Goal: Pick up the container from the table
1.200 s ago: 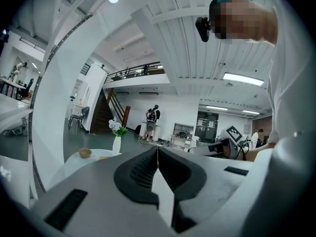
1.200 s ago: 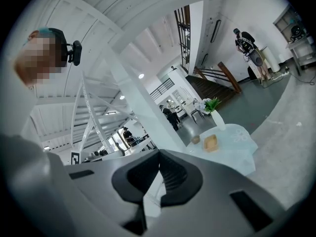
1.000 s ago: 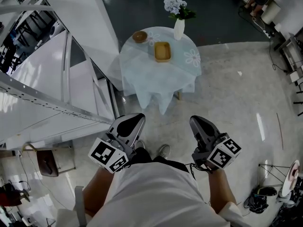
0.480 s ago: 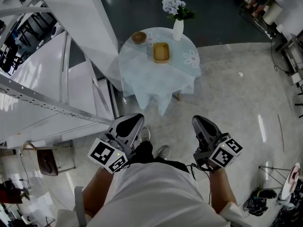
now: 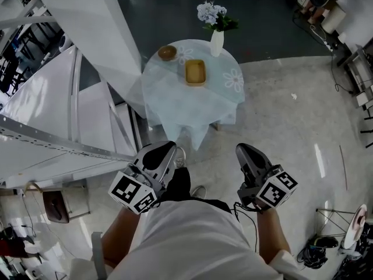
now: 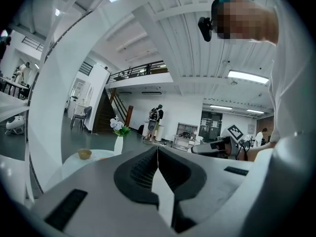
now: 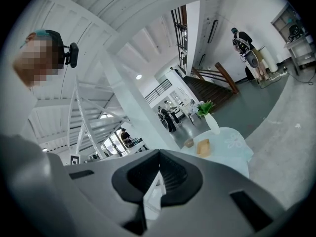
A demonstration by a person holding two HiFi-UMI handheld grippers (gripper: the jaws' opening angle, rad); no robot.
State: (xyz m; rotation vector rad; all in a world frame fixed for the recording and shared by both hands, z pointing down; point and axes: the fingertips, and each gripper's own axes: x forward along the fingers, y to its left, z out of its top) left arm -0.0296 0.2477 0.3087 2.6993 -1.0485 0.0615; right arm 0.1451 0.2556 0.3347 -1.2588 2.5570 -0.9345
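The container (image 5: 195, 73) is a shallow yellow rectangular tray lying on a round table with a pale flowered cloth (image 5: 227, 89), well ahead of me. It also shows small in the right gripper view, container (image 7: 203, 147). My left gripper (image 5: 166, 150) and right gripper (image 5: 244, 150) are held side by side at waist height, far short of the table. Both point towards it and both are shut with nothing between the jaws. The left gripper (image 6: 157, 148) and the right gripper (image 7: 159, 155) each show their jaws met at the tip.
On the table, a brown bowl (image 5: 167, 53) sits left of the container and a white vase of flowers (image 5: 216, 39) behind it. A white staircase structure (image 5: 70, 104) stands close on the left. Cables and gear (image 5: 317, 249) lie at the lower right. Other people stand far off.
The table has slid a little down and left in the head view as the person steps towards it. Both grippers keep their place in the view and stay shut.
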